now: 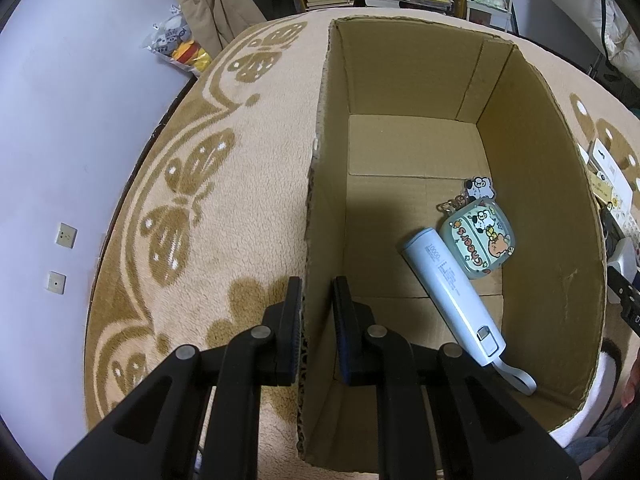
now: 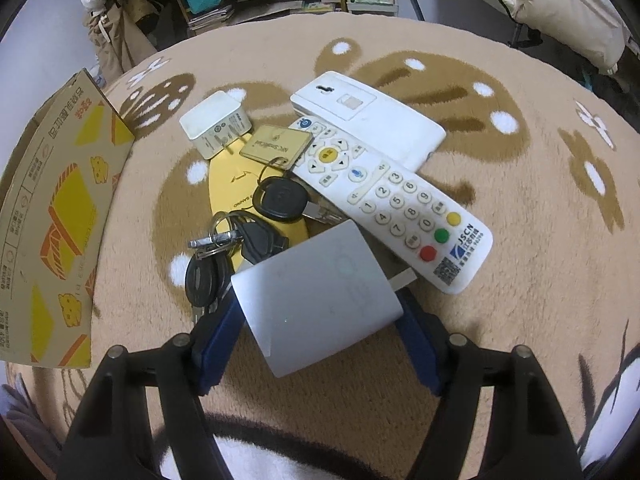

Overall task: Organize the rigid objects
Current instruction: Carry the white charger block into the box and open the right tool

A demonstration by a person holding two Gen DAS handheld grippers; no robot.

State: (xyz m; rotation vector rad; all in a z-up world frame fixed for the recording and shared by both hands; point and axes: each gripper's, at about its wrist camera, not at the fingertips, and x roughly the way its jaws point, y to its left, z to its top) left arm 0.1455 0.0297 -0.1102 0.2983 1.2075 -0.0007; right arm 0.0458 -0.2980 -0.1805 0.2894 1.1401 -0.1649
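A: What does the left gripper [image 1: 317, 300] do?

B: Its jaws are narrow and they pinch the near left wall of the box [image 1: 552, 208]. One finger is outside the wall, one is inside.

A: What is in the box?

B: A pale blue power bank [image 1: 452, 296] lies on the bottom, slanted, with a strap at its near end. Just beside it lies a mint green case [image 1: 478, 244] with cartoon animals and a charm on a ring. They are touching or almost; I cannot tell exactly.

A: And the right gripper [image 2: 320, 312]?

B: It is spread wide and holds a silver-white adapter [image 2: 316, 296] between its blue pads [image 2: 218, 340]. The adapter is smooth with rounded corners and is tilted, just above the pile on the blanket [image 2: 540, 260].

A: What is in the pile?

B: A white remote [image 2: 392, 200] with coloured buttons, which lies across a flat white device [image 2: 372, 116]. Also a white charger [image 2: 216, 124], a gold tag [image 2: 276, 146], black keys [image 2: 240, 240] on rings, and a yellow card [image 2: 232, 184] under them. The box stands at the left of the pile.
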